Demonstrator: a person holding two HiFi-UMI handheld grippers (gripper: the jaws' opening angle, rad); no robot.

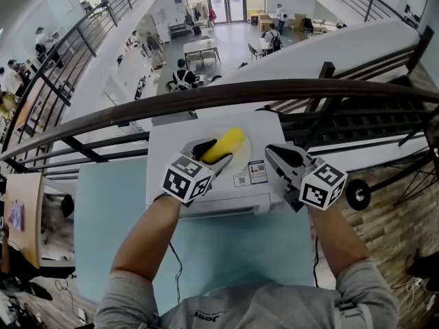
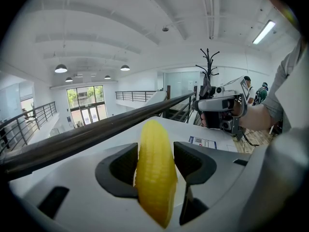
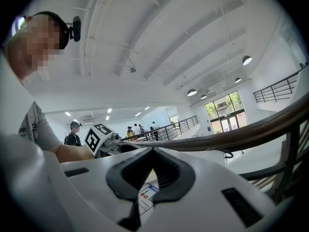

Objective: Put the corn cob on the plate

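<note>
The left gripper (image 1: 209, 155) has its jaws closed on the long yellow corn cob (image 1: 225, 144). They clamp it near its lower end, so most of its length sticks out past them. The cob hangs over the pale round plate (image 1: 243, 159), which lies on the white table (image 1: 171, 153), and its free end points toward the plate's far rim. No view shows whether the cob touches the plate or hangs just above it. The right gripper (image 1: 274, 155) is just beside the plate on the right. Its jaws are closed on nothing, and a small printed label (image 1: 250, 172) lies between it and the plate.

The placing looks nearly done, so the risks are in the release. The cob is round and tilted. If the jaws open while it is off the plate, it would probably land on one end, tip over and roll. The plate looks shallow, so its rim may not stop a rolling cob. Beyond the plate are the table's far edge and the dark curved railing (image 1: 206, 96), with an open floor far below. The plate also looks light, so a jaw that catches its rim on the way out could drag or tip it.
</note>
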